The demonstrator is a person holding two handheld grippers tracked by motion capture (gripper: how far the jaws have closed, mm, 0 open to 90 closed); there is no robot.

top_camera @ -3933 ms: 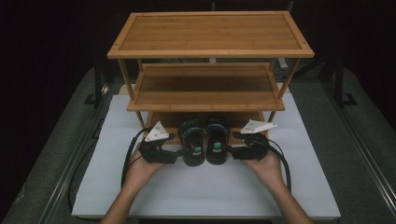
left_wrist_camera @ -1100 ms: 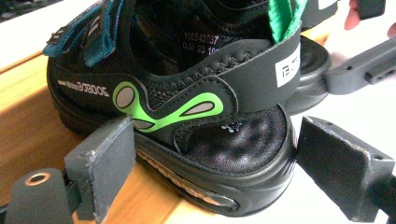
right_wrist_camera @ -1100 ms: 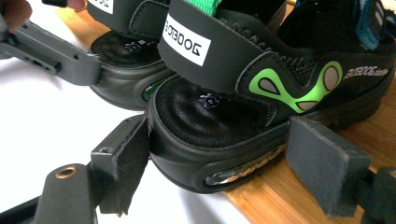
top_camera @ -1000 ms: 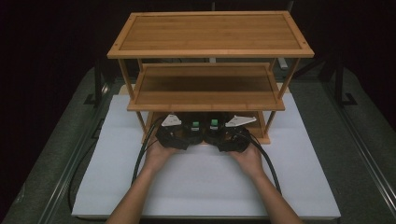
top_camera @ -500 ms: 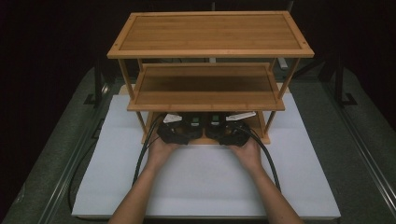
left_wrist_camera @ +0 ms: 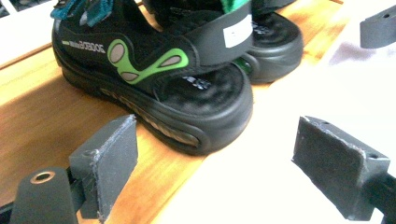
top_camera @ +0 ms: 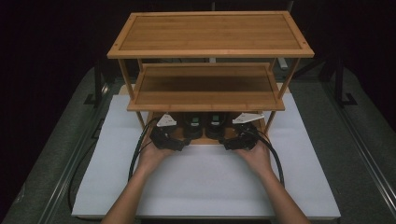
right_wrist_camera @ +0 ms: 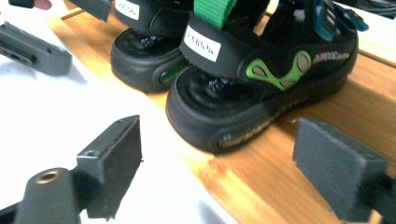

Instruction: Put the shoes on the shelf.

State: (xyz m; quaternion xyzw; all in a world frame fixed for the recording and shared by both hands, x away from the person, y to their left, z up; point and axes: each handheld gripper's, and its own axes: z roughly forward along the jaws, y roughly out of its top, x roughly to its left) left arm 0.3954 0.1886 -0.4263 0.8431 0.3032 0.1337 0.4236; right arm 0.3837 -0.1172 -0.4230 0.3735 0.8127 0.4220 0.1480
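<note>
A pair of black sandals stands side by side on the bottom board of the wooden rack (top_camera: 205,93), tucked under its middle shelf with the toes pointing out toward the person. The left sandal (top_camera: 192,125) and the right sandal (top_camera: 215,125) sit close together at the board's front edge. The left hand-held gripper (top_camera: 173,140) waits just in front of the rack's left half and the right hand-held gripper (top_camera: 236,141) just in front of its right half; both are released, jaws spread wide with nothing between them.

The step in hand looks like setting the shoes on the rack's lowest level, or taking hold of them there. To do it well, each hand-held gripper should come in low and level under the middle shelf, straddle the toe of its own sandal, and close on the firm sole rather than the soft strap. Keeping the two apart avoids knocking one shoe into the other.

In the left gripper view the sandal (left_wrist_camera: 154,88) shows a thick, rounded rubber sole with a ribbed rim, a fuzzy footbed, lime-green oval inlays and a broad strap. The right gripper view shows its mate (right_wrist_camera: 261,88) with a green webbing loop. The rack is smooth, striped bamboo; the bench (top_camera: 205,186) beneath is covered in plain white sheet.
</note>
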